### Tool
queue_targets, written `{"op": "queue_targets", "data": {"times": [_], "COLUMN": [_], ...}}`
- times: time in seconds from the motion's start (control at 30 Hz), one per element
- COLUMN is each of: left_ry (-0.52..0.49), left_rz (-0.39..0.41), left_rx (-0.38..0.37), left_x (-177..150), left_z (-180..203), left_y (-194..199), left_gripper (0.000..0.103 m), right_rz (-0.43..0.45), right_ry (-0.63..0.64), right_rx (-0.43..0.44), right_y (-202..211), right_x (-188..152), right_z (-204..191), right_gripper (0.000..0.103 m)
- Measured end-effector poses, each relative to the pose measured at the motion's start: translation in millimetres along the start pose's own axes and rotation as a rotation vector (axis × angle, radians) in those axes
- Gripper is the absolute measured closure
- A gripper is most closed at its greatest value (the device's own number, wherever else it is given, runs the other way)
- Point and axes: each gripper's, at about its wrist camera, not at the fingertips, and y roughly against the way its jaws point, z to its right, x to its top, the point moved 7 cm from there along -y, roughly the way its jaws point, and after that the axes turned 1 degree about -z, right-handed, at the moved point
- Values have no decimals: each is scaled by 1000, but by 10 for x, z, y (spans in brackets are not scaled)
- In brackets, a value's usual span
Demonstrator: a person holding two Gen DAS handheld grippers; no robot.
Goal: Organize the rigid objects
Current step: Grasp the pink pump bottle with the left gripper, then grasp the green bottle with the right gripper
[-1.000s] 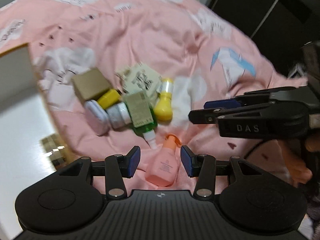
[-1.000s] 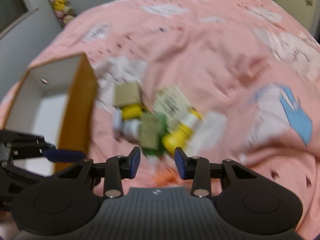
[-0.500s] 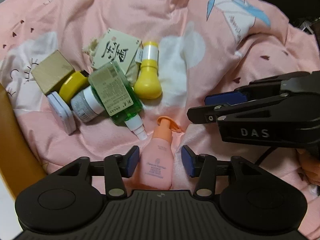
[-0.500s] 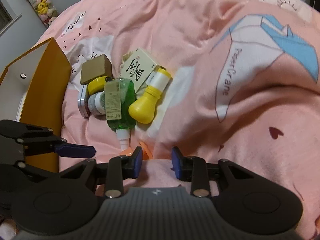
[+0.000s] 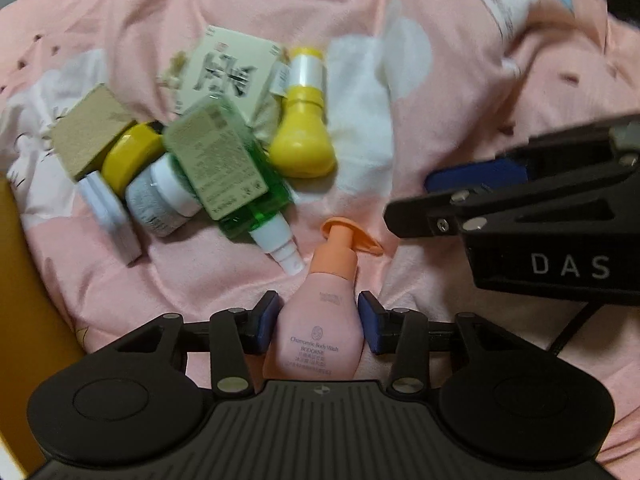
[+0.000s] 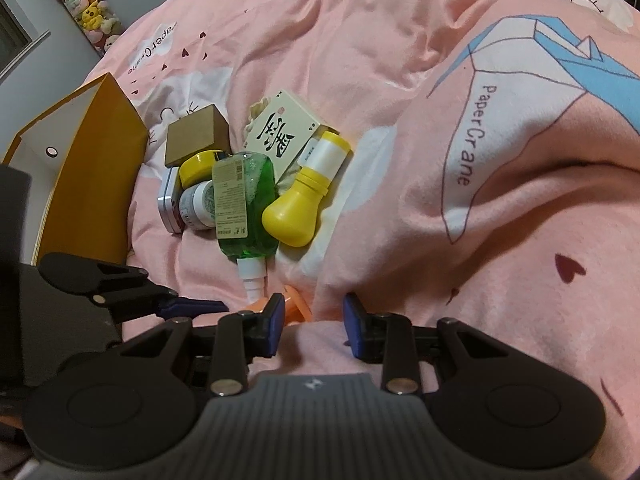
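A pink body wash bottle (image 5: 320,328) with an orange pump lies on the pink bedding. My left gripper (image 5: 318,322) straddles its body; the jaws are closing and both blue pads meet its sides. In the right wrist view only the orange pump (image 6: 298,304) shows, with the left gripper (image 6: 188,306) coming in from the left. My right gripper (image 6: 314,322) hovers open over bare bedding just right of the pump, holding nothing; the left wrist view shows this gripper (image 5: 440,196) at the right. Beyond lie a green bottle (image 5: 236,184), a yellow bulb-shaped bottle (image 5: 302,148) and a cream printed box (image 5: 228,72).
A brown cardboard box (image 6: 196,136), a yellow-lidded jar (image 6: 198,170), a white jar (image 6: 196,208) and a flat tin (image 6: 168,200) are piled left of the green bottle. An open orange box (image 6: 92,168) with a white inside stands at the far left. Rumpled bedding rises to the right.
Both grippers came down closer to the bedding. The left gripper's jaws closed in until they met the pink bottle's sides. The pile itself did not move.
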Motion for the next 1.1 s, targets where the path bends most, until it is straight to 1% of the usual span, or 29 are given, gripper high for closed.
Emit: {"op": "queue_targets", "data": {"times": [0.07, 0.2, 0.27, 0.33, 0.47, 0.57, 0.67, 0.8, 0.9, 0.97, 1.03, 1.1], "left_ry": [47, 150, 212, 265, 320, 344, 349, 345, 338, 335, 335, 335], "left_rz": [30, 122, 171, 211, 251, 263, 262, 260, 262, 267, 271, 274], "left_rx": [5, 27, 27, 28, 55, 61, 79, 85, 99, 98, 97, 96], "left_x": [-14, 1, 20, 36, 174, 251, 268, 335, 371, 394, 414, 421], "left_z": [-82, -280, -407, -524, -684, -791, -858, -925, -977, -1005, -1031, -1041], "left_y": [106, 403, 578, 735, 875, 862, 840, 789, 771, 771, 771, 773], "left_gripper": [54, 54, 54, 54, 54, 54, 54, 54, 54, 54, 55, 55], "right_rz": [3, 12, 32, 48, 61, 59, 13, -43, -71, -92, -128, -140], "right_ry": [1, 12, 20, 43, 127, 174, 199, 214, 198, 174, 131, 94], "right_rx": [4, 16, 24, 30, 57, 50, 63, 69, 64, 99, 145, 174], "right_y": [12, 40, 67, 73, 8, -119, -321, -555, -684, -771, -893, -964], "right_x": [2, 55, 134, 225, 411, 555, 650, 700, 724, 737, 736, 748], "right_z": [-7, -58, -95, -159, -374, -467, -521, -557, -522, -507, -470, -443], "right_gripper": [71, 72, 72, 72, 72, 71, 70, 70, 63, 56, 56, 57]}}
